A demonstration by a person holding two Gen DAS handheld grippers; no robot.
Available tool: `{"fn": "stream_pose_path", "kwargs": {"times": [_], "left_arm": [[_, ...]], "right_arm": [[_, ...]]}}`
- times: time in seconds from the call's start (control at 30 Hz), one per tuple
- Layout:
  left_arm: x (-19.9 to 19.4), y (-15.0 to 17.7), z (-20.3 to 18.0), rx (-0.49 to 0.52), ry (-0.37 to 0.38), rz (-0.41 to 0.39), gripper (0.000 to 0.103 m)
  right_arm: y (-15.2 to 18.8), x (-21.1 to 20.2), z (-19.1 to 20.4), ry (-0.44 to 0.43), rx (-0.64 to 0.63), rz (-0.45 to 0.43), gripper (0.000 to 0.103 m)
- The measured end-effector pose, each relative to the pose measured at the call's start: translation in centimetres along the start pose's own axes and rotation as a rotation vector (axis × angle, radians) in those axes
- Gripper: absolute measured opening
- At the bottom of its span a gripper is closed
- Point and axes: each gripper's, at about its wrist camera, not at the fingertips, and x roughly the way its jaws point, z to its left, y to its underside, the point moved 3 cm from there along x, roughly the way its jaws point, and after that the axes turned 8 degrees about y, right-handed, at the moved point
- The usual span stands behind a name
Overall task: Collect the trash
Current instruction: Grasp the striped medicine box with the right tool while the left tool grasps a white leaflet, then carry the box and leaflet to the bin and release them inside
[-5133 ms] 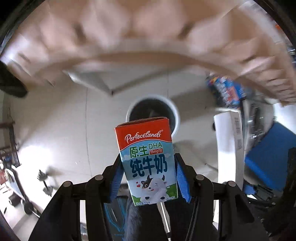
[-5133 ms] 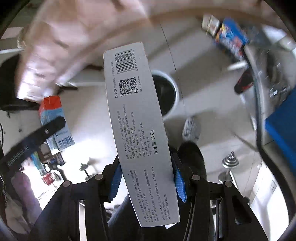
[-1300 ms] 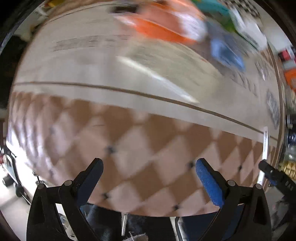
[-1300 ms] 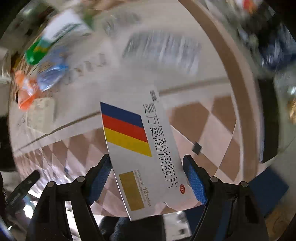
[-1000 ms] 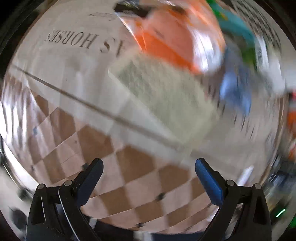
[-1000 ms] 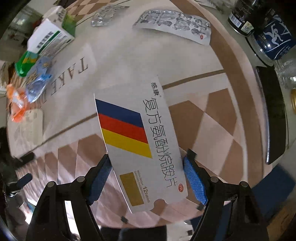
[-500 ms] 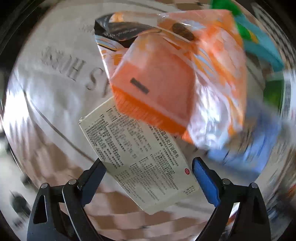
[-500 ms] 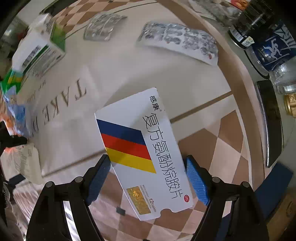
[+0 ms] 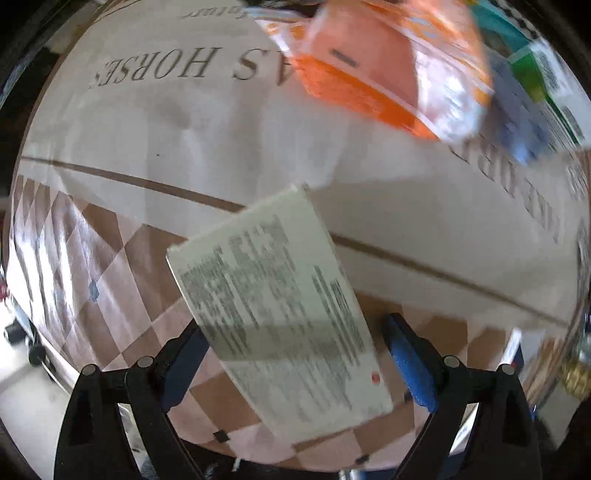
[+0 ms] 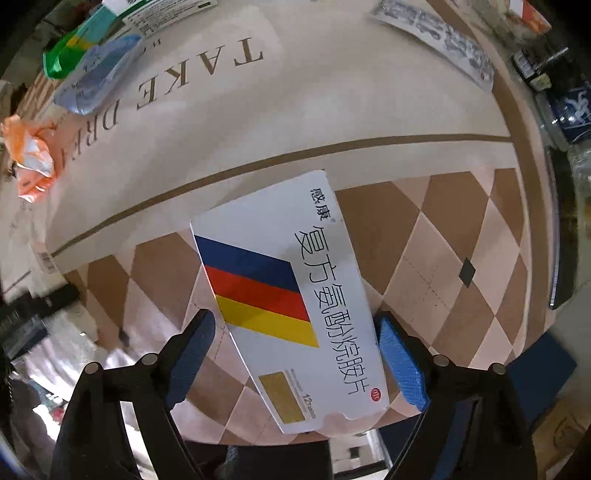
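Note:
My left gripper (image 9: 295, 354) is shut on a white box printed with small text (image 9: 280, 317) and holds it above the table. An orange snack wrapper (image 9: 388, 66) lies beyond it on the tablecloth. My right gripper (image 10: 295, 354) is shut on a white medicine box with blue, red and yellow stripes (image 10: 288, 306), held above the table's checkered border. The orange wrapper shows at far left in the right wrist view (image 10: 31, 158).
The cream tablecloth (image 10: 332, 110) carries large lettering. A blue packet (image 10: 99, 77), a green packet (image 10: 59, 59) and a white-green box (image 10: 162, 14) lie at top left. A blister strip (image 10: 439, 40) lies at top right, near dark bottles (image 10: 569, 99) and a black phone (image 10: 561, 225).
Both grippers dropped a milk carton and a long box, returned to the table. The left gripper closed on the white text box and lifted it back from the orange wrapper. The right keeps its striped box.

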Motion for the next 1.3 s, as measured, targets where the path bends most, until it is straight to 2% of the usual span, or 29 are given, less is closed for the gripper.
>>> {"fn": "stream_pose_path", "kwargs": {"times": [0.03,0.1,0.2,0.33,0.47,0.57,0.7,0.77,0.83,0.9,1.03,1.13,1.2,1.3], "left_arm": [[0.3,-0.4,-0.3,-0.030,0.001,-0.015,0.090],[-0.2,-0.5,0.3,-0.060,-0.002,-0.053,0.077],[-0.9,-0.4,-0.5,0.048,-0.030,-0.080,0.076],[-3.0,0.1,-1.6,0.191,-0.092,-0.135,0.076],[-5.6,1.3,-0.4,0.293,-0.115,-0.195,0.076],[-7.9,3.0,3.0,0.348,-0.108,-0.245,0.076],[-10.2,7.9,6.9,0.421,-0.101,-0.304,0.076],[-11.7,10.5,8.9,0.454,-0.082,-0.334,0.076],[-13.3,14.5,9.7,0.478,-0.070,-0.355,0.076],[-13.3,18.2,12.8,0.498,-0.047,-0.363,0.076],[-12.4,22.1,16.4,0.518,-0.028,-0.326,0.076],[-10.1,24.8,19.5,0.503,-0.014,-0.253,0.076],[-7.5,26.0,21.2,0.488,0.002,-0.193,0.076],[-1.4,26.8,23.8,0.433,0.020,-0.086,0.076]], "right_arm": [[0.2,0.1,0.1,-0.002,0.014,-0.009,0.090],[0.5,0.0,0.6,-0.001,0.012,-0.024,0.089],[1.4,-0.4,1.2,-0.004,-0.009,-0.040,0.081],[3.2,-1.4,1.3,-0.019,-0.009,-0.053,0.080],[6.1,-3.0,2.6,-0.056,0.003,-0.099,0.080],[8.9,-4.8,4.4,-0.079,-0.004,-0.141,0.080],[14.0,-7.8,8.1,-0.131,-0.010,-0.192,0.080],[17.8,-8.9,9.6,-0.167,0.003,-0.205,0.080],[20.2,-9.7,8.5,-0.189,0.014,-0.206,0.080],[23.9,-10.2,8.4,-0.212,0.029,-0.203,0.080],[31.0,-8.4,10.6,-0.239,0.064,-0.150,0.080],[35.1,-4.3,12.8,-0.234,0.070,-0.069,0.080],[36.9,-1.1,13.5,-0.236,0.084,-0.015,0.080],[40.1,3.2,13.5,-0.255,0.109,0.059,0.080]]}}
